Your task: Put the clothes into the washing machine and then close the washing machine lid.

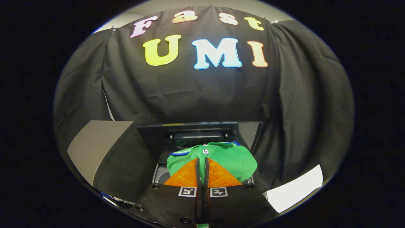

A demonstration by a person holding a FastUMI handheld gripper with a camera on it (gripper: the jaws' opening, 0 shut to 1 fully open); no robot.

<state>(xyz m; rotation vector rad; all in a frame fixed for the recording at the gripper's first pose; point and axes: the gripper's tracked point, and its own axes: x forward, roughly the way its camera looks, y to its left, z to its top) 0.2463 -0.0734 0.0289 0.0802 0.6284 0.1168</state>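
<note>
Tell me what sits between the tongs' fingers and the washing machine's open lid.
In the gripper view, the green garment is pinched in the shut tongs and bulges ahead of the fingers over the washing machine opening, before the raised lid.

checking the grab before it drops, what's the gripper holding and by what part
The gripper is shut on the green shirt, pinching a fold near its collar, above the open washing machine.
</note>
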